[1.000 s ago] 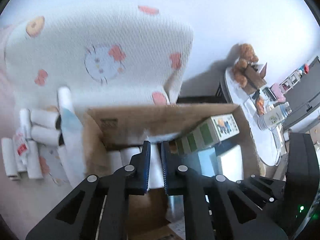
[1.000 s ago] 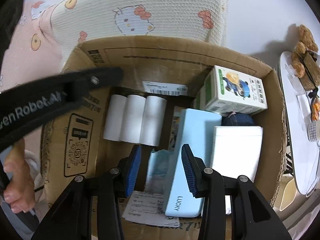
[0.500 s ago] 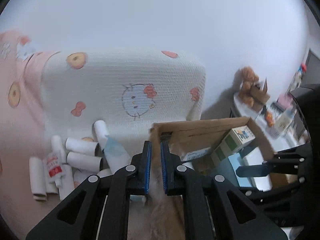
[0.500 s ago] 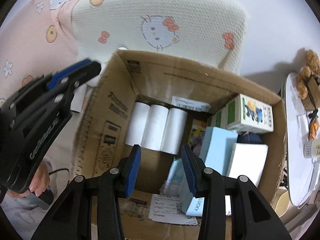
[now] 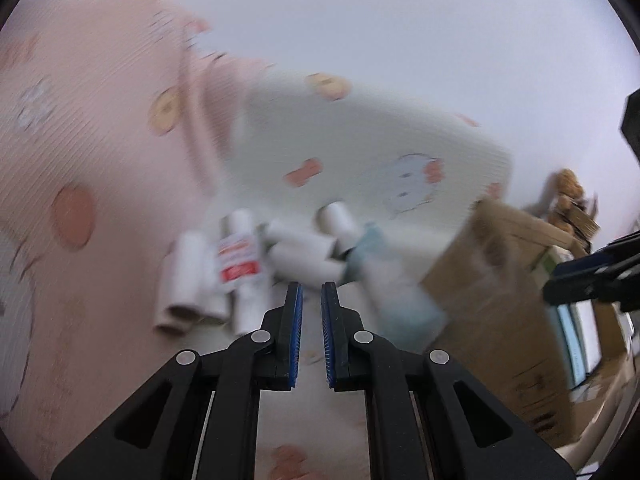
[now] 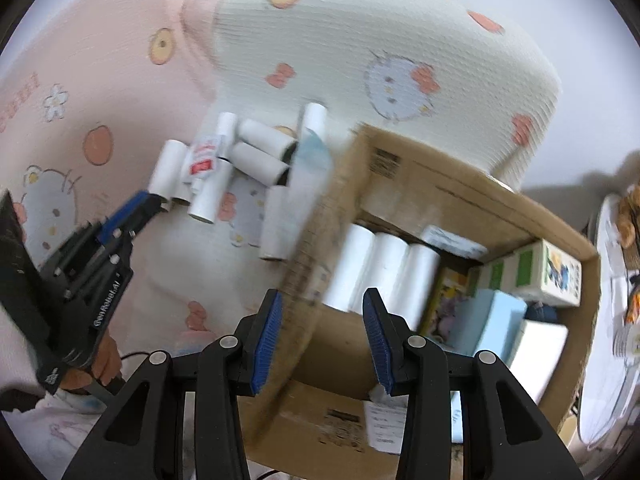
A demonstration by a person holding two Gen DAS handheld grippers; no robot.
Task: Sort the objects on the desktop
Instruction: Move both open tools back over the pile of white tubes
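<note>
Left tongs [image 5: 311,294] narrowly parted, empty, near loose rolls [image 5: 298,254]; right tongs [image 6: 322,310] open over cardboard box [image 6: 452,192].

Cartoon-print pillow [image 6: 400,60], pink bedsheet [image 6: 100,80] — teddy bear [image 5: 568,188]

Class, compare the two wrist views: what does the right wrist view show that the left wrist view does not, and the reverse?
Only the right wrist view looks into the cardboard box: three white rolls in the box, a green-and-white carton, and the hand holding the left gripper. Only the left wrist view shows the left gripper's narrow empty gap. Both show the loose rolls on the bedding.
</note>
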